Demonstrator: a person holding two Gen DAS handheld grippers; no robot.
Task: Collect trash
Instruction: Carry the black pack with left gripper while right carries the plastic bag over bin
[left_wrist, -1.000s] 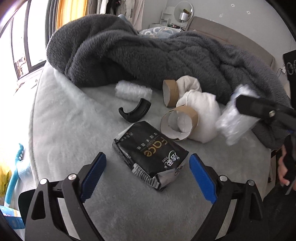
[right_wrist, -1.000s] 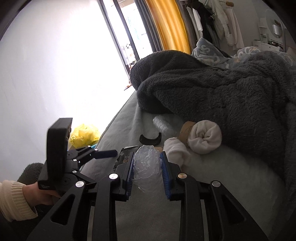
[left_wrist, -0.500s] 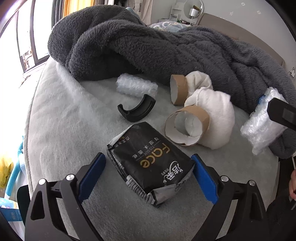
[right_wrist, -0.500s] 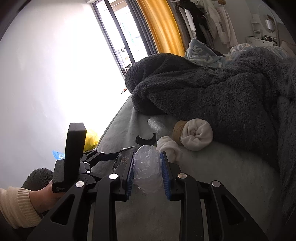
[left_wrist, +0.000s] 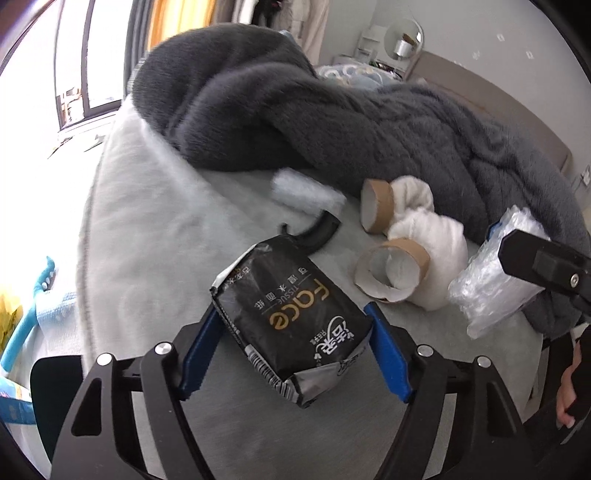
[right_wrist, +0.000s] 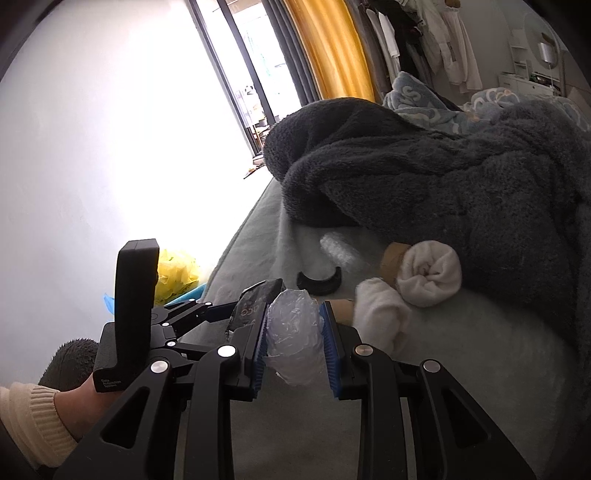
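My left gripper (left_wrist: 291, 350) is shut on a black tissue pack (left_wrist: 288, 317), which is tilted and raised off the grey bed cover (left_wrist: 155, 229). My right gripper (right_wrist: 293, 343) is shut on a wad of clear bubble wrap (right_wrist: 293, 339); it also shows in the left wrist view (left_wrist: 495, 284) at the right. On the bed lie two cardboard tape cores (left_wrist: 391, 269) (left_wrist: 376, 210), a black curved plastic piece (left_wrist: 317, 232) and another bubble wrap roll (left_wrist: 306, 194).
A dark grey fleece blanket (left_wrist: 332, 122) is heaped across the back of the bed. Rolled white socks (left_wrist: 432, 236) lie by the cardboard cores. A yellow bag (right_wrist: 177, 273) sits on the floor beyond the bed's left edge.
My left gripper has closed on the black tissue pack and lifted it. My right gripper still holds the bubble wrap and has shifted only slightly.
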